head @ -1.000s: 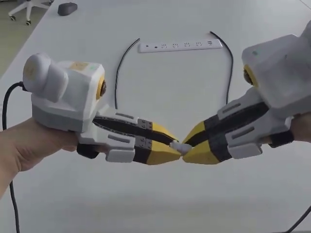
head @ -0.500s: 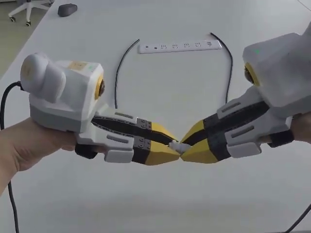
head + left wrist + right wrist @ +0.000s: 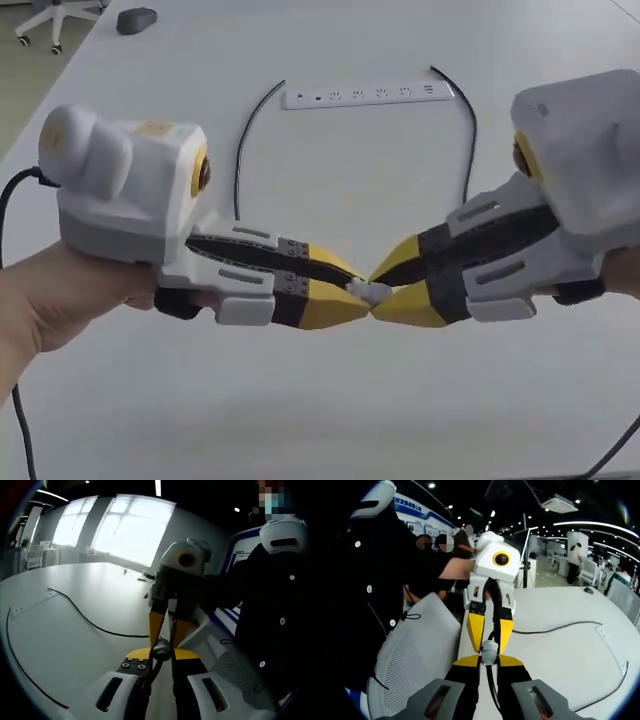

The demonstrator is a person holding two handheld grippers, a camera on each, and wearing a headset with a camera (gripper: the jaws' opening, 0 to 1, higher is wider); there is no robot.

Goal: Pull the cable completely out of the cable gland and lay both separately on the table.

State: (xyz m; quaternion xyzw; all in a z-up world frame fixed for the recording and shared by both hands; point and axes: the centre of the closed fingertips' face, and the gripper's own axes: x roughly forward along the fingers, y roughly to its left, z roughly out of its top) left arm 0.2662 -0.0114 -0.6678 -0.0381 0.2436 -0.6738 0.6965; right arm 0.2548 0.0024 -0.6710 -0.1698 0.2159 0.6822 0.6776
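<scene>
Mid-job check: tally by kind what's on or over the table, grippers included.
2 grippers: left gripper, right gripper
1 cable gland
2 black cable strands on the table, possibly one cable
1 power strip
1 mouse
Total: 7

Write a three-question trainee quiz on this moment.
1. True or false: the cable gland lies on the table.
2. What lies on the far side of the table? A) power strip B) mug C) screwdriver
3. Fill in: the left gripper and the right gripper meet tip to tip, both shut on the ____.
Key: 1 false, it is held above the table; 2 A; 3 cable gland.
</scene>
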